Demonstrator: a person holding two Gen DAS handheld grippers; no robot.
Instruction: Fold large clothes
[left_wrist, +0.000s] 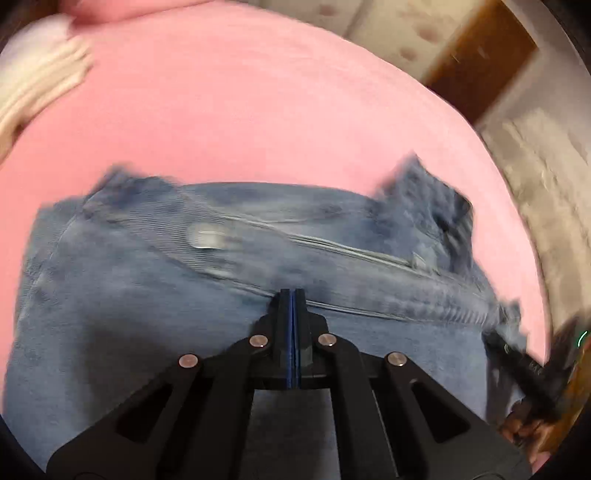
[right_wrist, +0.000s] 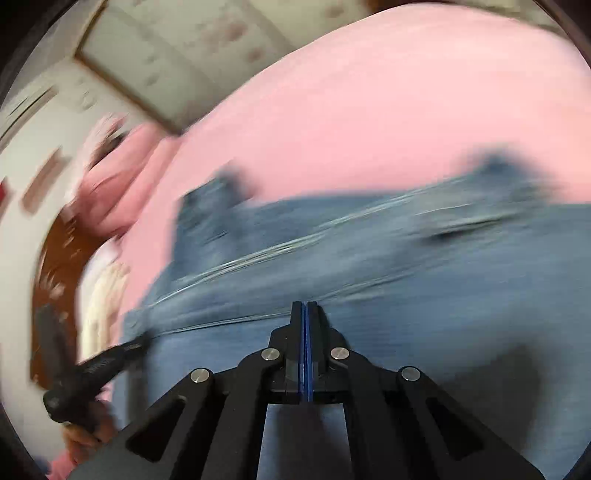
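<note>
The jeans (left_wrist: 184, 295) are lying on a pink bed cover (left_wrist: 258, 110), their blue denim filling the lower half of the left wrist view. The left gripper (left_wrist: 293, 295) is pointing down at them with its jaws pressed fully together; whether a thin edge of cloth is pinched between the tips I cannot tell. A metal button (left_wrist: 207, 238) and a line of stitching are showing, so the waist part seems to be facing up, and a cream cloth (left_wrist: 40, 81) is sitting well apart at the far left.

In the right wrist view the jeans (right_wrist: 406, 277) are streaking with blur across the same pink cover (right_wrist: 369, 110). The right gripper (right_wrist: 305, 308) is likewise clenched over the denim, with the grip itself unclear. At the left edge the other gripper's dark body (right_wrist: 85, 373) is showing beside the fabric.

Judging by this, the folding is looking under way but unfinished: no neat, compact stack is visible yet.
</note>
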